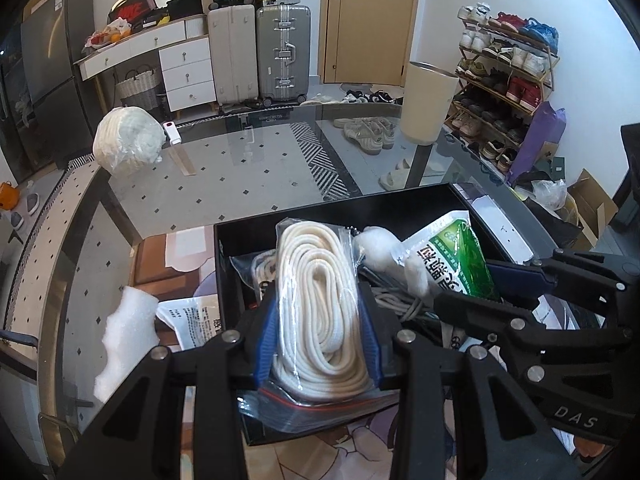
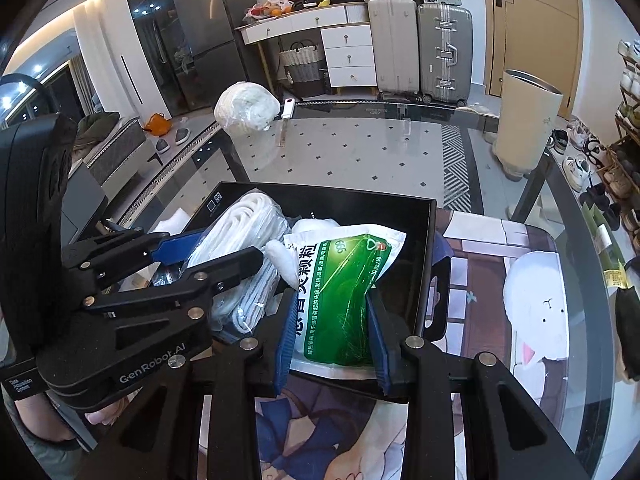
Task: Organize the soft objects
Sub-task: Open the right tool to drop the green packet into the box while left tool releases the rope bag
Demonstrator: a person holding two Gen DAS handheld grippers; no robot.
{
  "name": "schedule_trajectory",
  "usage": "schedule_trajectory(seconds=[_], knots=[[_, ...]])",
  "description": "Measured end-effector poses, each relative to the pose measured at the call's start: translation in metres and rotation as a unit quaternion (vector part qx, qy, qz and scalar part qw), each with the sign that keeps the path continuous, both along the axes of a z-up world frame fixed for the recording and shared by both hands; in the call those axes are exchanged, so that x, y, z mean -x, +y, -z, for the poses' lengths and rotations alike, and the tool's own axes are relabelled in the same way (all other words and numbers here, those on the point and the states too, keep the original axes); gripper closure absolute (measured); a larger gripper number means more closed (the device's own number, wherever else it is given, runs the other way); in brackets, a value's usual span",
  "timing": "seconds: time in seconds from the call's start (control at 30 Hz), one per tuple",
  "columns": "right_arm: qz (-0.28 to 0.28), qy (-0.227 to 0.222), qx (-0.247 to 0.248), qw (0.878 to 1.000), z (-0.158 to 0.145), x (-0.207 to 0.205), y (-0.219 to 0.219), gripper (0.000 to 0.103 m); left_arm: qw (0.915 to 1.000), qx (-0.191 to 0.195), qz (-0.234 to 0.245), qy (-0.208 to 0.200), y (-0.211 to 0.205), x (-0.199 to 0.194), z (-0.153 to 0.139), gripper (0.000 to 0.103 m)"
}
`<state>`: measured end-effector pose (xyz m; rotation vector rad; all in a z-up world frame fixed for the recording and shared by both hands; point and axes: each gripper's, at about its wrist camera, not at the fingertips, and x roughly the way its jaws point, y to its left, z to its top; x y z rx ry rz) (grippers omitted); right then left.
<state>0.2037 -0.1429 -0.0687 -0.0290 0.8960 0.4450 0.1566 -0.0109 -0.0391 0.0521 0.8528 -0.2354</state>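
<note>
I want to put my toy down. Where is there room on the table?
Bare glass lies between the black box, the white bundle and the cream bin. The box is crowded with bags.

Crowded inside the black box [image 1: 424, 196]: bagged rope [image 1: 320, 300], green packet [image 2: 344, 296], cotton [image 1: 380, 248] and cables leaving little room. Beyond it, wide bare glass table [image 1: 248, 160], with only a white bundle [image 1: 128, 140] far left and a cream cylinder [image 1: 428, 102] far right.

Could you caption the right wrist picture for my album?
Right hand-held gripper clamps a green medicine pouch over a black box.
</note>
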Motion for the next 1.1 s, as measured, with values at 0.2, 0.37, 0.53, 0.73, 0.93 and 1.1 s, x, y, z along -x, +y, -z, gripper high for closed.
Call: schedule_trajectory(seconds=[0.2,0.37,0.53,0.73,0.93,1.1], knots=[[-0.001,-0.001,-0.003,1.000,0.000,0.001,-0.002,0.071,1.0000,-0.002,0.001,0.001,-0.003,0.003,0.001,0.067],[-0.002,-0.004,-0.002,1.000,0.000,0.001,-0.002,0.071,0.9999,-0.010,-0.007,-0.004,-0.007,0.003,0.002,0.067],[-0.007,-0.013,0.001,1.000,-0.001,0.002,-0.004,0.071,0.9998,-0.012,-0.014,-0.006,-0.011,0.003,0.007,0.067],[0.001,-0.008,-0.001,1.000,-0.002,-0.002,-0.008,0.071,0.9998,-0.007,-0.006,-0.015,-0.015,-0.003,0.008,0.067],[0.010,-0.003,0.001,1.000,-0.001,-0.011,-0.014,0.072,0.9999,-0.002,-0.005,-0.013,-0.025,-0.009,0.008,0.067],[0.015,-0.005,-0.002,1.000,-0.001,-0.012,-0.021,0.072,0.9999,-0.007,-0.003,-0.011,-0.031,-0.010,0.008,0.066]])
